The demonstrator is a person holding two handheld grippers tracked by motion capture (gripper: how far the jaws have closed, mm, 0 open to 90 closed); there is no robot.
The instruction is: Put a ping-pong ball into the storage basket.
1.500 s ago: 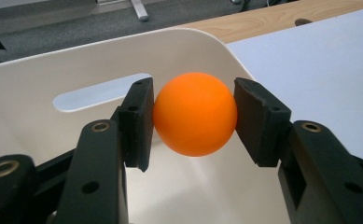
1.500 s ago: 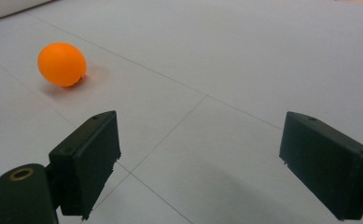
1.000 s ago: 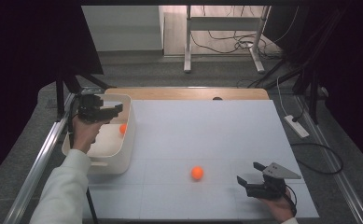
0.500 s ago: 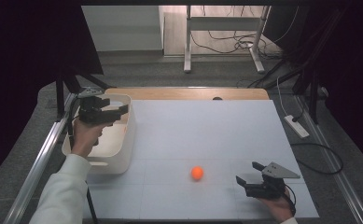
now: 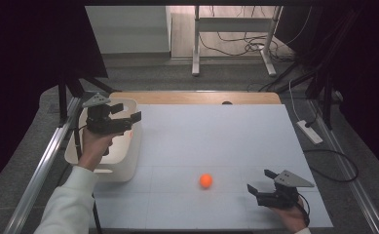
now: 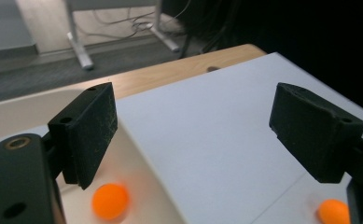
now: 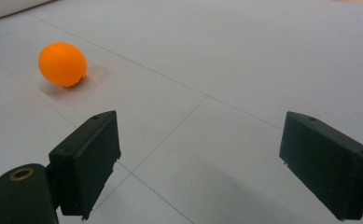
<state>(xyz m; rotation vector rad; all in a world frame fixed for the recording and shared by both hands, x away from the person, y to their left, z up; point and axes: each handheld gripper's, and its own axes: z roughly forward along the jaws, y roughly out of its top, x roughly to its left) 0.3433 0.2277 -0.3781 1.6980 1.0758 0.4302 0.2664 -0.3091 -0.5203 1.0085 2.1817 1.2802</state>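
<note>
A: Orange ball point(image 5: 206, 181) sits loose on the white desk point(image 5: 216, 141), near the front edge. Which hand has it closer?

B: The right claw point(image 5: 258, 191). In the high view the ball lies at about ten o'clock from it, a short way off, nothing between them. In the right gripper view the same ball point(image 7: 62, 64) is up at eleven o'clock, ahead of the jaws and left of the line they point along.

A: And that claw's state?

B: Jaws spread wide, nothing between them, just bare desk. It would need to swing left, I'd judge, before it could close on the ball.

A: Long axis? Heading?

B: It is round in the high view, so no axis or facing to line up with. It looks slightly egg-shaped in the right gripper view, which I take for lens stretch. Any approach angle should do; the risk is that it rolls when nudged.

A: Farther out?

B: At nine o'clock on the desk, the left claw point(image 5: 127, 111) is held above the white tub point(image 5: 128, 165), jaws also wide apart and empty. In the left gripper view a second orange ball point(image 6: 110, 200) lies in the tub below its jaw, blurred. The first ball is well apart from that hand, at about four o'clock.
</note>
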